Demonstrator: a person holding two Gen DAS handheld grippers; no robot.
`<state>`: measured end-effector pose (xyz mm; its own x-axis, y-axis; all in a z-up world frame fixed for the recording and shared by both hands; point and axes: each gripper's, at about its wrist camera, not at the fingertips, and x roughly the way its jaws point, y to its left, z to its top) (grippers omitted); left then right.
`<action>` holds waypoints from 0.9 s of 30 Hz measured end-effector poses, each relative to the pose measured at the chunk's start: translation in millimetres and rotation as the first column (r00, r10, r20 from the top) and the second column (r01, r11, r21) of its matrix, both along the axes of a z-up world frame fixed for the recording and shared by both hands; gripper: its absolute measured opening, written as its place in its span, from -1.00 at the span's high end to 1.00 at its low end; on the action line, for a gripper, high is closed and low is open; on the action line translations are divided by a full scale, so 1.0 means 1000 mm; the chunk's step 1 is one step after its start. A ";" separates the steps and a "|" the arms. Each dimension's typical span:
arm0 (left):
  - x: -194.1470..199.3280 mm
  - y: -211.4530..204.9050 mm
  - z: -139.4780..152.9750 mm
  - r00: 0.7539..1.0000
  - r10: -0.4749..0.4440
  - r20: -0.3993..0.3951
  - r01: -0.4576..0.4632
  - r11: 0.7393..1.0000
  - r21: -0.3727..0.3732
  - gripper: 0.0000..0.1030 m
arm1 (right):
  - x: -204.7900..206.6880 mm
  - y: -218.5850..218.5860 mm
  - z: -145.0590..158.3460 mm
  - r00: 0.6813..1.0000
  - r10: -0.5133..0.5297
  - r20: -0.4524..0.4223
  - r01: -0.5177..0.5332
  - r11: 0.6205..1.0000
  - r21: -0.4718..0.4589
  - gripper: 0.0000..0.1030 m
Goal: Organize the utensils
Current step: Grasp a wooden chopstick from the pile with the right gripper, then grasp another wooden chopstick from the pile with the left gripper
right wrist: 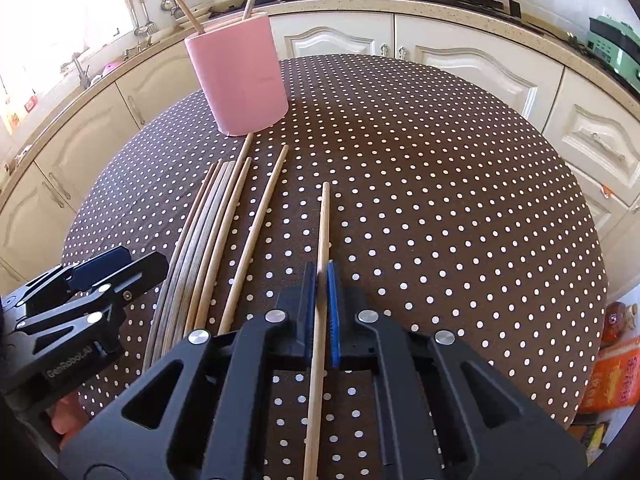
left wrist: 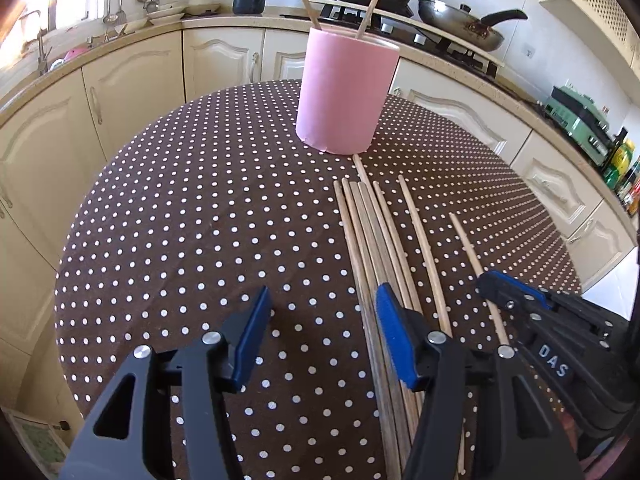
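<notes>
Brown dotted cloth: spread over the round bench (right wrist: 440, 200), on which everything is set.
Left tool (left wrist: 320, 344): jaws are held about half spread, and nothing is gripped; its blue pads (left wrist: 394, 340) are poised above the near ends of the chopstick bundle.
Pink holder (left wrist: 344, 92): stood upright at the far side of the bench, ahead of the left tool; two chopsticks (left wrist: 374, 0) are leaned inside it.
Chopstick bundle (right wrist: 200, 248): laid flat and side by side, tips pointed toward the holder, one tip nearly touching its base; placed between the two tools.
Right tool (right wrist: 321, 312): jaws are pressed together on a single chopstick (right wrist: 323, 232), which is pinched along its near part.
Single chopstick: set apart to the right of the bundle, far tip pointed ahead, well short of the holder.
</notes>
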<state>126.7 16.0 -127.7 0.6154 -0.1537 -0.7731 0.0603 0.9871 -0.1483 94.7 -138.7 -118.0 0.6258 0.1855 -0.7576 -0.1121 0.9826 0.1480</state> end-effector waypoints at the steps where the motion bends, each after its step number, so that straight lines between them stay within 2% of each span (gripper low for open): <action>1: 0.001 -0.002 0.000 1.000 0.004 -0.002 -0.004 1.000 0.016 -0.06 | 0.000 -0.001 0.000 1.000 0.000 0.001 0.000 1.000 0.003 0.87; 3: 0.005 -0.011 0.000 1.000 0.016 -0.010 -0.015 0.997 0.074 -0.06 | 0.000 -0.003 0.000 1.000 0.000 -0.002 0.000 1.000 0.014 0.87; 7: 0.010 -0.021 0.003 0.999 0.037 -0.009 -0.036 0.990 0.136 -0.07 | 0.002 -0.008 0.000 1.000 -0.001 -0.008 0.001 1.000 0.031 0.87; 13: 0.027 -0.024 0.004 0.997 0.062 -0.049 -0.053 0.987 0.152 -0.08 | 0.007 -0.012 0.001 1.000 0.006 -0.018 -0.005 0.998 0.058 0.87; 15: 0.032 -0.026 0.002 0.994 0.088 -0.063 -0.074 0.978 0.193 -0.09 | 0.010 -0.012 0.001 1.000 0.008 -0.022 -0.006 0.998 0.067 0.87; 20: 0.046 -0.024 0.004 0.992 0.107 -0.071 -0.094 0.981 0.169 -0.05 | 0.014 -0.011 0.001 1.000 0.011 -0.022 -0.010 0.998 0.069 0.87; 21: 0.047 -0.023 0.004 0.991 0.120 -0.054 -0.109 0.979 0.172 0.24 | 0.015 -0.011 0.001 1.000 0.012 -0.022 -0.011 0.997 0.071 0.87; 22: 0.049 -0.020 0.004 0.991 0.126 -0.043 -0.117 0.978 0.173 0.71 | 0.016 -0.012 0.001 1.000 0.014 -0.024 -0.013 0.997 0.074 0.87; 23: 0.051 -0.017 0.004 0.990 0.135 -0.036 -0.128 0.978 0.167 0.84 | 0.017 -0.012 0.001 1.000 0.015 -0.025 -0.013 0.997 0.078 0.88; 27: 0.055 0.003 0.004 0.991 0.126 -0.034 -0.123 0.989 0.083 0.87 | 0.018 -0.013 0.000 1.000 0.016 -0.025 -0.014 0.997 0.081 0.88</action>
